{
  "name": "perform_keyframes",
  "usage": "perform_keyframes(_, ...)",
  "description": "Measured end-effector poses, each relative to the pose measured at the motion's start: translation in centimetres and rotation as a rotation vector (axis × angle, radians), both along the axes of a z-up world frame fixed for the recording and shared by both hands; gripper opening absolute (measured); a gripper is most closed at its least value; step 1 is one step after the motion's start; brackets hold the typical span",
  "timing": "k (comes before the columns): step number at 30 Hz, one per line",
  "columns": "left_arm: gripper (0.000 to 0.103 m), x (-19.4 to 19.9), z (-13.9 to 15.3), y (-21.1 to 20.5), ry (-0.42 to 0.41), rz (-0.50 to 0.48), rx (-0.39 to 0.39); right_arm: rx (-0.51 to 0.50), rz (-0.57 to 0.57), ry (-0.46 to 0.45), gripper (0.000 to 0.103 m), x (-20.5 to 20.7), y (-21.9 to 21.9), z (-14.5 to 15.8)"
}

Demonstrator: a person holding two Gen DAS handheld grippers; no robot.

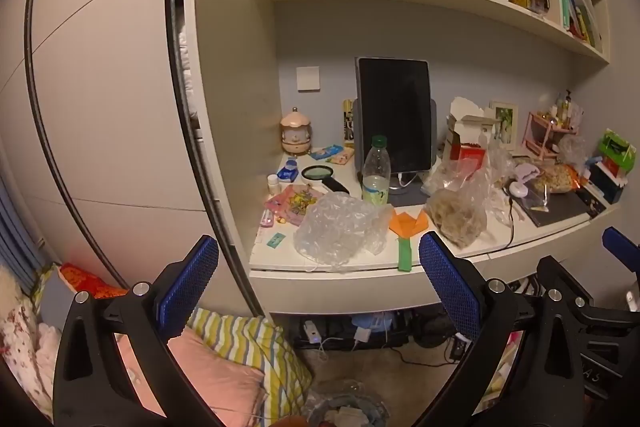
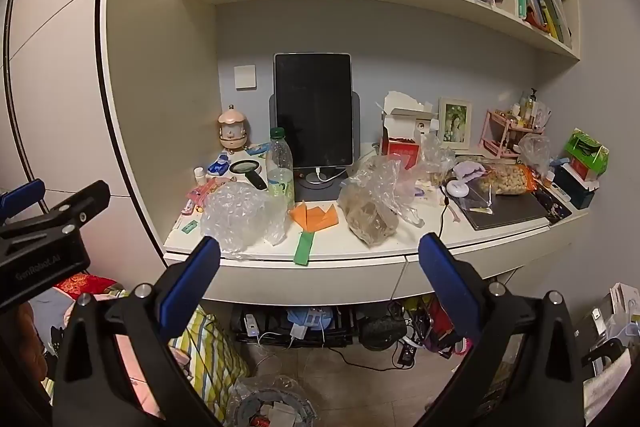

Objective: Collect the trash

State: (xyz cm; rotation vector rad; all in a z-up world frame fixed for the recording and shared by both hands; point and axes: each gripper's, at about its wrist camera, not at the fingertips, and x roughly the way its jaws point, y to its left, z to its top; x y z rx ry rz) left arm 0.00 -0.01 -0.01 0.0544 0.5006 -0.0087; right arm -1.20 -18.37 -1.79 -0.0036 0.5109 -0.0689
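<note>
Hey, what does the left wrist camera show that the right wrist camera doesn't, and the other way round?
Only the left wrist view shows the pink pillow beside the striped one, and part of the right claw at its right edge. Only the right wrist view shows the left claw's body at its left edge and white boxes on the floor at the right. Both share the desk with the bubble wrap, bottle, orange paper flower, tablet, and the trash bin on the floor below. Each view's own claw, left and right, is open and empty.
</note>
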Motion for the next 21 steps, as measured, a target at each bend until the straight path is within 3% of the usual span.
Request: perform_keyframes(21, 0.098, -0.2, -0.25, -0.49, 0.002, -0.004, 0.02, -0.012, 0.005, 0.007, 0.097, -0.04, 0.24, 0.06)
